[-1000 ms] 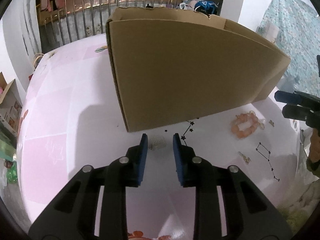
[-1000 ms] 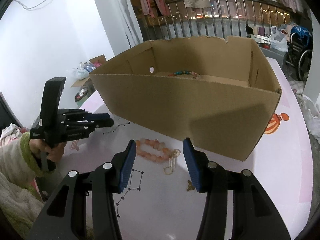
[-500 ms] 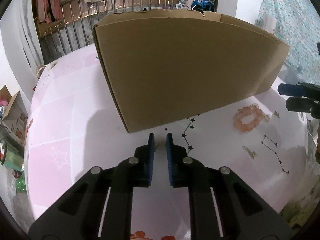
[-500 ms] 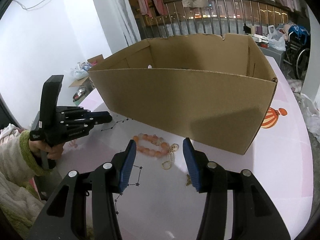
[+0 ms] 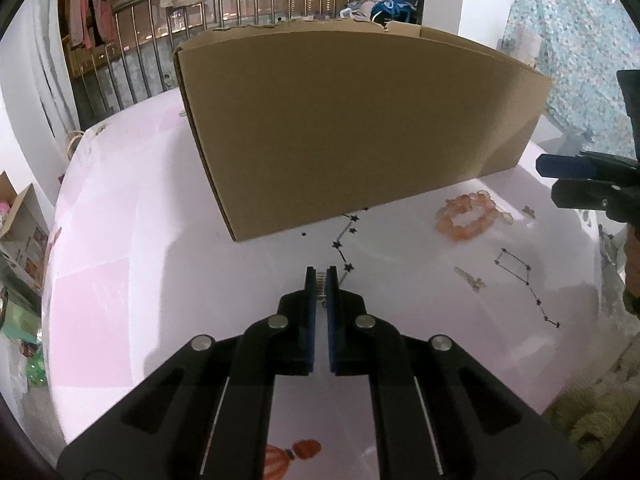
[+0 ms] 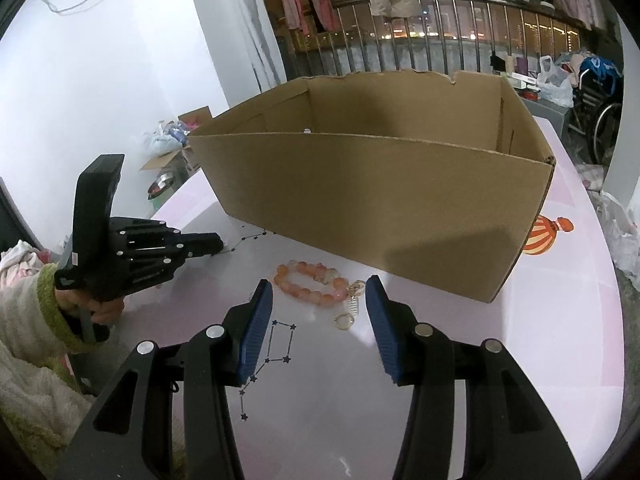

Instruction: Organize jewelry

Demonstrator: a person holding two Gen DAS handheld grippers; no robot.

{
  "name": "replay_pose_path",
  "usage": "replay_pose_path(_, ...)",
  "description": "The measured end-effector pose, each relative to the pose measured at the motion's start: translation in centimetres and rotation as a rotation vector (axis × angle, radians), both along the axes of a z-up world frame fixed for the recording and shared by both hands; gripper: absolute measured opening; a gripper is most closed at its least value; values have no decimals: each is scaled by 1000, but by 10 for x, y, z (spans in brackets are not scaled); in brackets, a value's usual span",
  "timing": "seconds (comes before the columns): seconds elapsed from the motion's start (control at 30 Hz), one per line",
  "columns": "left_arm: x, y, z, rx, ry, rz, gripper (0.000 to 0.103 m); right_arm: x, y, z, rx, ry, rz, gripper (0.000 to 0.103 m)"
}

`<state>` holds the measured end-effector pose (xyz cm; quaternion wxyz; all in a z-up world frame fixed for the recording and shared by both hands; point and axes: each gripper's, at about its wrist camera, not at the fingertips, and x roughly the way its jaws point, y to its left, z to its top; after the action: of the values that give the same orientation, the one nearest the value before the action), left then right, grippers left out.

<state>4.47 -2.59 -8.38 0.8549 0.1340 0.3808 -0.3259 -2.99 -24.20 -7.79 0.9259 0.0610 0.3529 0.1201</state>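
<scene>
The left tongs [image 5: 321, 276] are pinched nearly shut on a small silver spring-like trinket [image 5: 320, 280], low over the pink bench [image 5: 120, 280], just in front of the near corner of the cardboard box [image 5: 360, 128]. Only the very tips hold it, so it could slip out on the lift over the box's tall wall. The right tongs [image 6: 319, 298] hang wide open and empty in front of the box, near a coral bead bracelet [image 6: 310, 284] with charms lying close to the box's front wall; a careless sweep could snag it.
</scene>
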Motion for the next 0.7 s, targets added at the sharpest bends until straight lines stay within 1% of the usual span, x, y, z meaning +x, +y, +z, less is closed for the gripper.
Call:
replay_pose_path(0.2, -8, 3, -1, -24, 13, -2, 4, -2, 5, 2, 0, -10, 40, 48)
replay_pose_path(0.4, -12, 6, -3, -29, 11, -15, 4, 0, 24, 0, -37, -18, 152, 47)
replay_pose_path(0.5, -11, 7, -3, -32, 11, -25, 4, 7, 35, -3, -52, -10, 217, 41)
replay_pose_path(0.57, -11, 8, -3, -34, 11, -29, 4, 10, 42, -5, -67, -4, 252, 40)
replay_pose_path(0.7, -12, 9, -4, -37, 10, -36, 4, 18, 57, -15, -109, 28, 320, 33)
